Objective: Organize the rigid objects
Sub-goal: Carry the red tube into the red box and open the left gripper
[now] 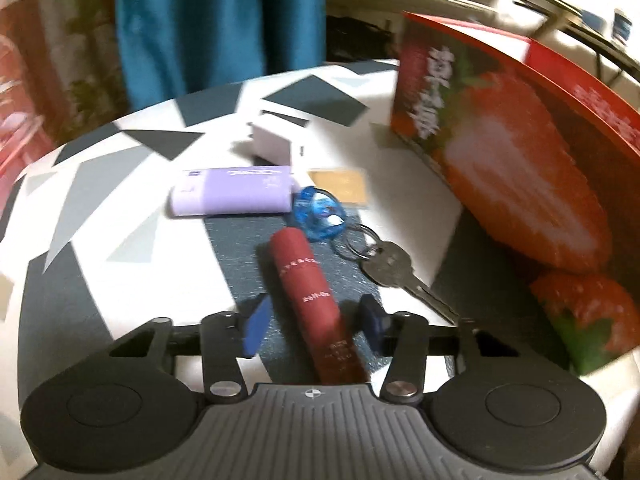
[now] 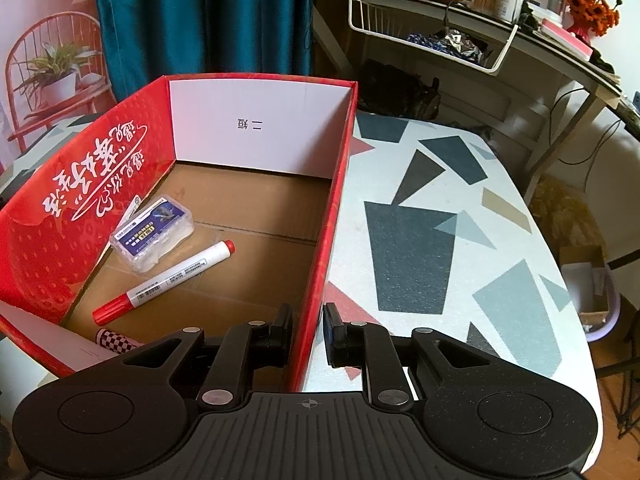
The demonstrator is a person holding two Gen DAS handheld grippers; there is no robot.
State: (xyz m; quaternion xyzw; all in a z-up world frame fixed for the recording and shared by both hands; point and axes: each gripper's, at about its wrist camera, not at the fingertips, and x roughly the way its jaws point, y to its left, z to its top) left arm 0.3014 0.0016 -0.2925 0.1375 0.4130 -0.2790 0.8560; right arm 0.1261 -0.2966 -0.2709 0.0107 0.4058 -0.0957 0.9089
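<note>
In the left wrist view my left gripper [image 1: 314, 322] is open, its fingers on either side of a dark red tube [image 1: 316, 304] lying on the table. Beyond it lie a key [image 1: 390, 266] on a ring with a blue fob [image 1: 320, 214], a lilac case [image 1: 232, 196], a white charger block [image 1: 276, 140] and a tan card [image 1: 340, 184]. The red strawberry box [image 1: 520, 184] stands to the right. In the right wrist view my right gripper [image 2: 308, 332] is shut on the box's right wall [image 2: 336, 216]. Inside lie a red marker [image 2: 168, 280] and a clear plastic case [image 2: 154, 232].
The table [image 2: 440, 240] has a white cloth with grey, dark and red shapes. A checkered item [image 2: 118, 342] shows at the box's near corner. A teal curtain [image 2: 200, 16] hangs behind, and a cluttered shelf [image 2: 480, 8] stands at the back right.
</note>
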